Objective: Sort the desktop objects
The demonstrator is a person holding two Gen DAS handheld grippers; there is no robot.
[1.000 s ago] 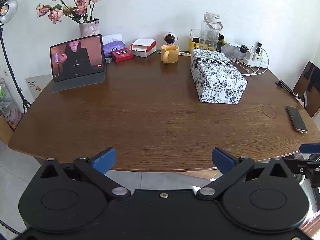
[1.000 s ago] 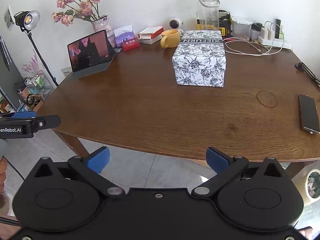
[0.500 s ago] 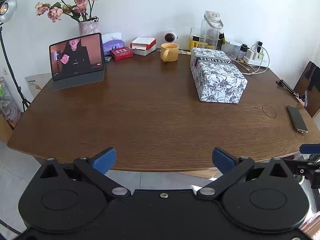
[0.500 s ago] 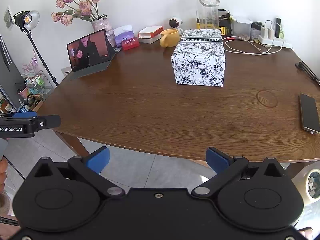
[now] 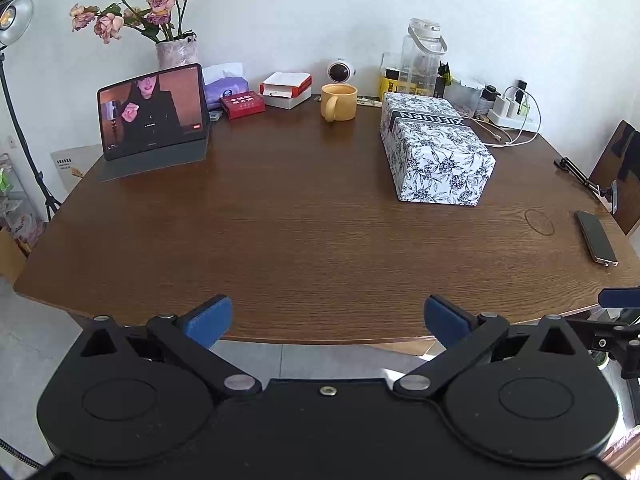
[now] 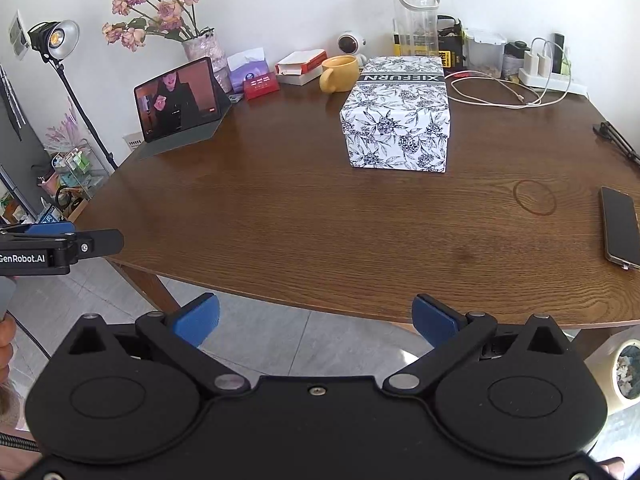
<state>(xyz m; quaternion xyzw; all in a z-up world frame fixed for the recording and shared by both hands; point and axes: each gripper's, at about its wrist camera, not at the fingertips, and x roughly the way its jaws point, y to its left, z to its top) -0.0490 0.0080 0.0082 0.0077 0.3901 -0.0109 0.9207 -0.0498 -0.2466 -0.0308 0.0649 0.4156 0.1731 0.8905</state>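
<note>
Dark brown wood fills the scene: a broad oval table (image 5: 304, 232) with most of its clutter pushed along the far edge by the wall. Both tools hang just off the near edge, above the floor. The left gripper (image 5: 326, 314) has its blue pads spread wide with nothing between them, and the right gripper (image 6: 314, 314) is the same, parted and empty.

Nothing has been picked yet, so the step in hand looks like choosing a first object. The nearest loose thing is the dark slim phone (image 6: 620, 226), lying flat near the right edge; a flat item like that probably needs a low, level approach across its narrow width. The yellow ceramic mug (image 5: 338, 101), standing upright at the back, would suit a grip on its wall or handle.

The white rectangular box with a black floral print (image 6: 396, 120) sits lidded mid-table, its contents hidden. Behind it, the clear plastic jug with a handle (image 6: 414, 16) looks empty, though I can't be sure.
</note>
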